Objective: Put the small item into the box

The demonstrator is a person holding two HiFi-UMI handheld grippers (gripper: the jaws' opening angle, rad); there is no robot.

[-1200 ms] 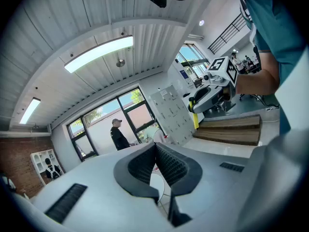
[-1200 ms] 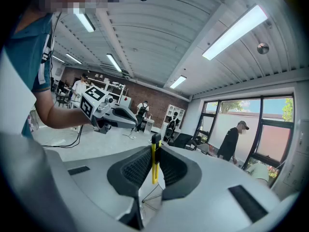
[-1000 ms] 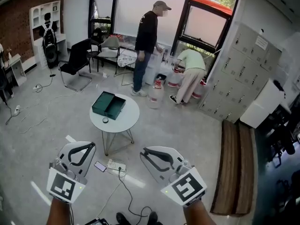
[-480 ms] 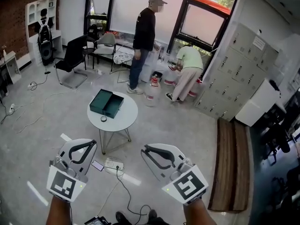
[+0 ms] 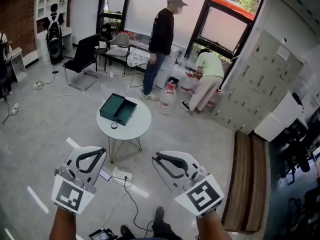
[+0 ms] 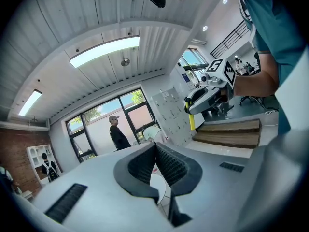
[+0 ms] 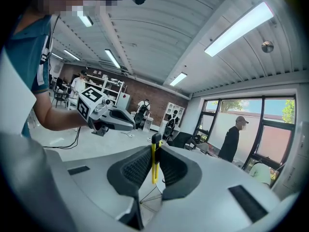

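An open dark green box (image 5: 118, 109) lies on a round white table (image 5: 134, 128), with a small round dark item (image 5: 114, 125) beside it near the table's front edge. Both grippers hang low and well short of the table. My left gripper (image 5: 101, 151) (image 6: 155, 146) is shut with nothing between its pads. My right gripper (image 5: 155, 158) (image 7: 154, 148) is shut on a thin yellow strip with a black top (image 7: 154, 166). The strip shows again as the yellow strip (image 6: 191, 122) under the right gripper (image 6: 205, 94) in the left gripper view. The left gripper (image 7: 114, 120) shows in the right gripper view.
A power strip (image 5: 122, 175), a phone (image 5: 105, 174) and a cable (image 5: 134, 204) lie on the floor below the grippers. Beyond the table are a standing person (image 5: 161, 34), a bent-over person (image 5: 207, 70) and a gas cylinder (image 5: 167, 97). A black chair (image 5: 82, 59) stands at the left, lockers (image 5: 260, 79) at the right.
The head view has shifted a little, and the table and box sit slightly lower and more to the right. Both grippers stay shut in nearly the same place.
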